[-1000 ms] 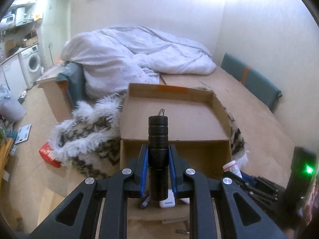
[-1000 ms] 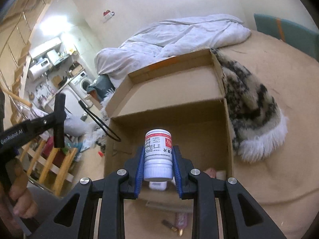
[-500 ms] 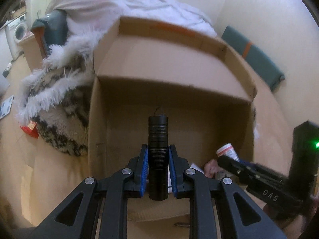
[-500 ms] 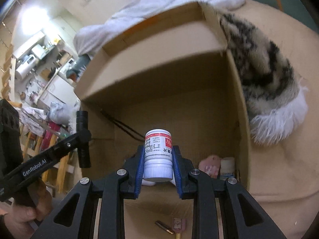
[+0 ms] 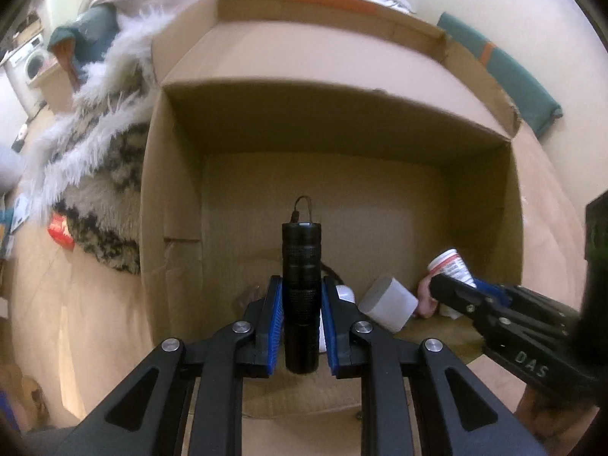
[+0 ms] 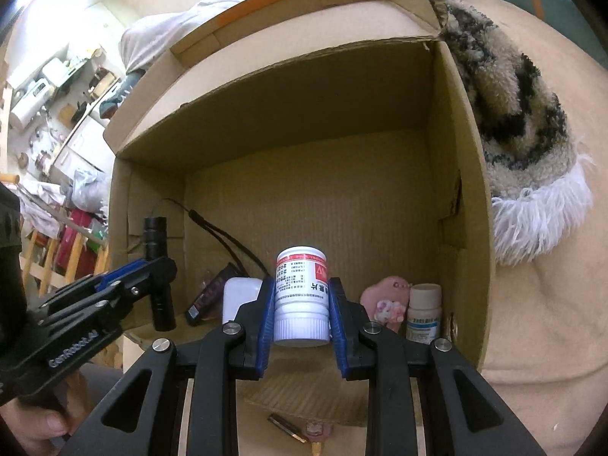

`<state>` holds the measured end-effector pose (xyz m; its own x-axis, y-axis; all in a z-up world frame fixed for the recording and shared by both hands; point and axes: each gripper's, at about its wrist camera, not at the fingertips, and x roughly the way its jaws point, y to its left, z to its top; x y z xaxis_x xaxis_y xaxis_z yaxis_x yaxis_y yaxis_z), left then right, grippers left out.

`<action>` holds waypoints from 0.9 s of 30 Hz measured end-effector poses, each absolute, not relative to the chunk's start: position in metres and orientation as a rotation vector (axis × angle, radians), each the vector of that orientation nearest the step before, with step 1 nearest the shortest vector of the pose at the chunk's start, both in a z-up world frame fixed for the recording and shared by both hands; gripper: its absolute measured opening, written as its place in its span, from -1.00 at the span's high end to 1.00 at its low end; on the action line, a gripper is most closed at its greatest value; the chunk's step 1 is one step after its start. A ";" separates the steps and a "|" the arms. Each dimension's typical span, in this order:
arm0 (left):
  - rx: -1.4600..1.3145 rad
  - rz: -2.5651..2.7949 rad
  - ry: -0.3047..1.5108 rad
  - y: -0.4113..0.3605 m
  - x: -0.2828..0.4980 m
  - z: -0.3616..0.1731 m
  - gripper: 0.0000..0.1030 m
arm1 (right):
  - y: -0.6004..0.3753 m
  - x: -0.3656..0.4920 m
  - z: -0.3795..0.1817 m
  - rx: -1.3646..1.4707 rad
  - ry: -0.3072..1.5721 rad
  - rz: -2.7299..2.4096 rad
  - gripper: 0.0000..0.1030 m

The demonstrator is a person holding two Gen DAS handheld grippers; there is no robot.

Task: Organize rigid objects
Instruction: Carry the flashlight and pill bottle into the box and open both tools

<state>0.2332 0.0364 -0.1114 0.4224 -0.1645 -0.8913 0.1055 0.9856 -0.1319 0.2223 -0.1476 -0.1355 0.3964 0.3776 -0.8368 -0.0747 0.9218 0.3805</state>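
A black knurled flashlight (image 5: 301, 296) and a white red-labelled pill bottle (image 6: 301, 300).

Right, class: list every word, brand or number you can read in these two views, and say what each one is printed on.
"DAS": right gripper, on its side.
"GenRobot.AI": left gripper, on its arm.
White bottle: red and black label print, too blurred to read.
Small bottle: label too small to read.

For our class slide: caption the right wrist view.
Right gripper holds a white pill bottle over an open cardboard box.
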 end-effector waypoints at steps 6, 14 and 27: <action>-0.047 -0.163 1.094 0.038 0.231 -0.111 0.66 | -0.137 0.226 -0.137 0.262 1.148 0.279 0.45; -0.015 -0.144 1.087 0.040 0.236 -0.108 0.65 | -0.135 0.226 -0.129 0.257 1.106 0.270 0.45; 0.078 -0.051 1.011 0.036 0.234 -0.089 -0.15 | -0.157 0.224 -0.104 0.353 0.974 0.235 -0.81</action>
